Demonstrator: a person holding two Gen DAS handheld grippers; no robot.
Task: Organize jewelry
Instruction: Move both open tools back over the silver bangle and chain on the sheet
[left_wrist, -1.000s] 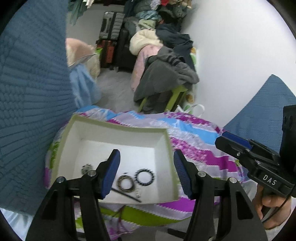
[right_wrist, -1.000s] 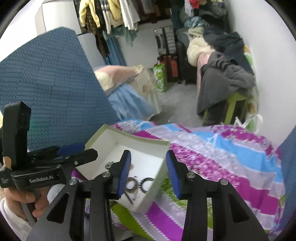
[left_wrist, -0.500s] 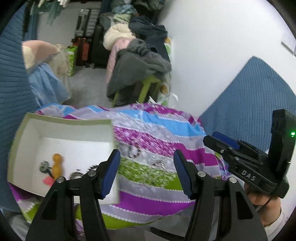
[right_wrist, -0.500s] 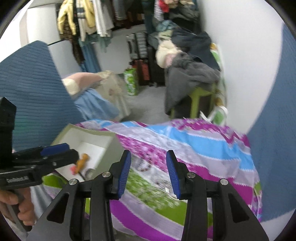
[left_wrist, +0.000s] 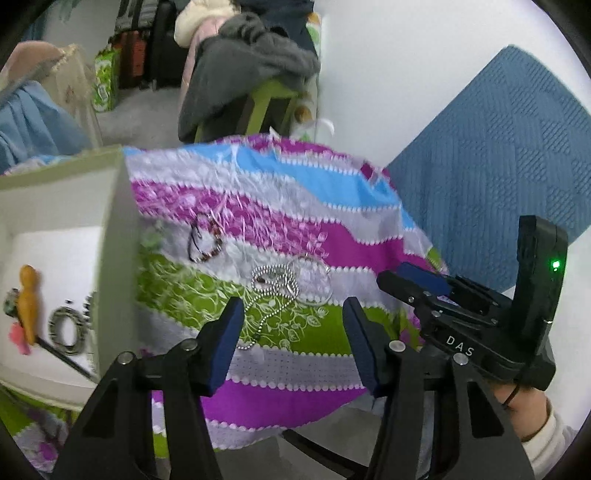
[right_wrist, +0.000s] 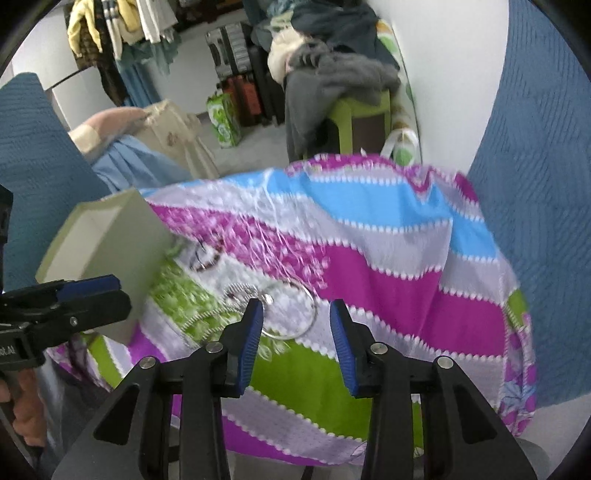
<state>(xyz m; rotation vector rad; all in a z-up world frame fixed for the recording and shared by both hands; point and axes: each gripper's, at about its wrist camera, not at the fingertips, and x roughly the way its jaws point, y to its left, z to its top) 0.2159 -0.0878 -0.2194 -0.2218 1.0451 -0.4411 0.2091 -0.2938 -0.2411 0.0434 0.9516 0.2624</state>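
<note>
Item: silver chain (left_wrist: 271, 295) and ring (right_wrist: 291, 310) on striped counter cloth (right_wrist: 369, 258).
Your left gripper (left_wrist: 291, 339) and right gripper (right_wrist: 295, 336): jaws just narrowing, part-open, empty, jewelry just beyond them.

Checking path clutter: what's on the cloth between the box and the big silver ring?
In the left wrist view, a beaded bracelet and a ball chain lie between the box and the ring.

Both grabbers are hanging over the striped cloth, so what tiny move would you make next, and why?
Probably lower the right gripper onto the silver ring and close. Its jaws, just closing, hold nothing, and the ring lies loose on the cloth just past its tips, beside the bead chain, outside the box.
</note>
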